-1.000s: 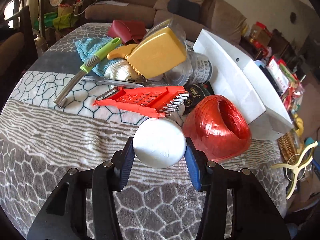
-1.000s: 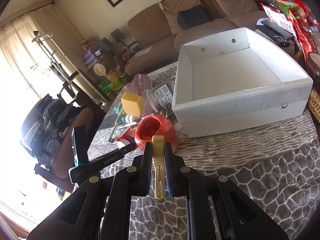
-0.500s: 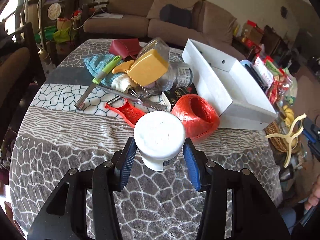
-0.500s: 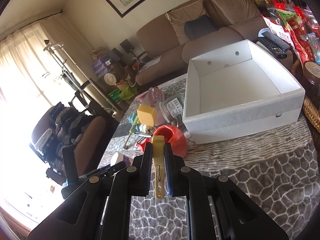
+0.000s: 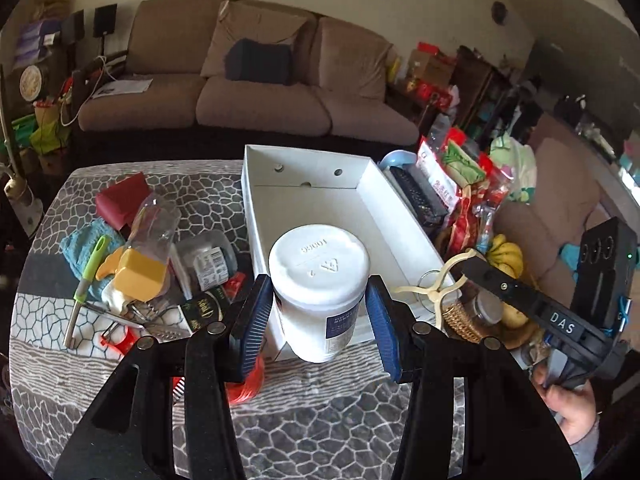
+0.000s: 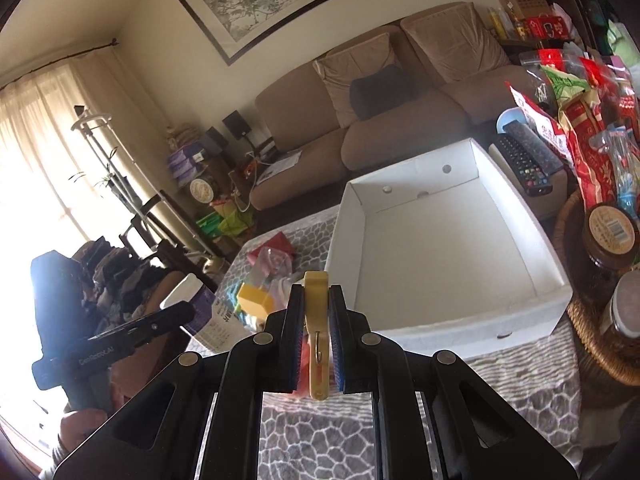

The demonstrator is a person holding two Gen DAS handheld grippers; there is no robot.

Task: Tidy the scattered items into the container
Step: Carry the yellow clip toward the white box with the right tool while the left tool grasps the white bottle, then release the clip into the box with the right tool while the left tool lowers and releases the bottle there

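Observation:
My left gripper (image 5: pixel 318 312) is shut on a white plastic jar (image 5: pixel 319 280) and holds it in the air over the near end of the white cardboard box (image 5: pixel 308 200). My right gripper (image 6: pixel 316 344) is shut on a pale yellow clothes peg (image 6: pixel 317 320) and hovers in front of the box (image 6: pixel 440 248), whose inside is bare. The peg also shows in the left wrist view (image 5: pixel 440 280), at the box's right near corner. The jar shows in the right wrist view (image 6: pixel 204 312) at the left.
Left of the box lies a pile: yellow-capped bottle (image 5: pixel 136 272), green-handled tool (image 5: pixel 86 280), blue cloth (image 5: pixel 82 248), red pouch (image 5: pixel 120 200), red grater (image 5: pixel 124 336), red twine ball (image 5: pixel 248 380). Snack bags (image 5: pixel 460 184), a remote (image 6: pixel 524 160) and a wicker basket (image 6: pixel 600 344) crowd the right side.
My left gripper has lifted the jar off the table and carried it right, up over the box's near end. My right gripper has risen and moved closer to the box with the peg.

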